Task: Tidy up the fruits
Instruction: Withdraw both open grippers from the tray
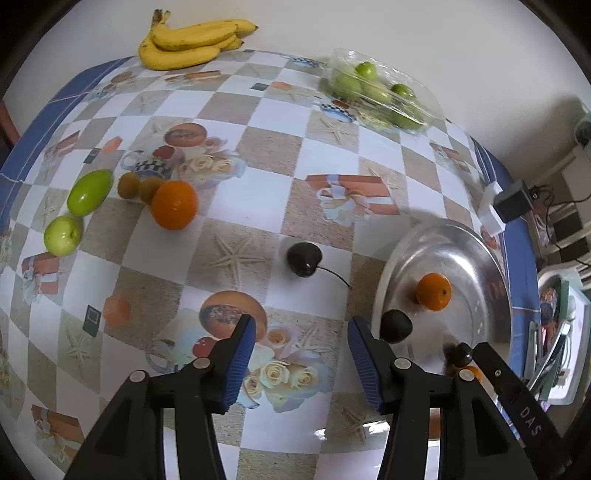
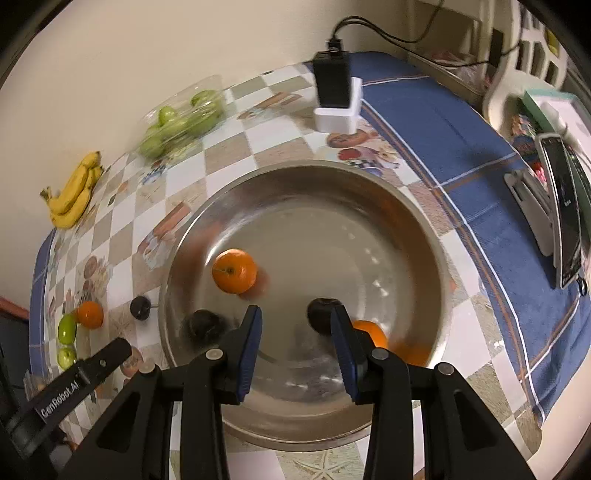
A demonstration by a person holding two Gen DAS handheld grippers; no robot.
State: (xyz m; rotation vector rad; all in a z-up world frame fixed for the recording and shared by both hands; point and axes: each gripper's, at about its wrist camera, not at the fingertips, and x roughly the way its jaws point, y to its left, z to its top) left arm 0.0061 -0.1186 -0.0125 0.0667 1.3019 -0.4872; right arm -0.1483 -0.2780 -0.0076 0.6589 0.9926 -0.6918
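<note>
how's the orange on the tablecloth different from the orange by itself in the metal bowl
The orange on the tablecloth sits out on the checked cloth; the orange in the bowl lies inside the metal bowl. The tablecloth orange touches small brown fruits beside it, while the bowl orange lies apart from the dark fruit nearby. Both are round, bright orange and of similar size.

wall (image 1: 406, 33): you face plain cream, close behind table
tablecloth (image 1: 258, 155): checkered, blue border
light: soft, even
right side: cluttered shelf (image 2: 532, 44)
</note>
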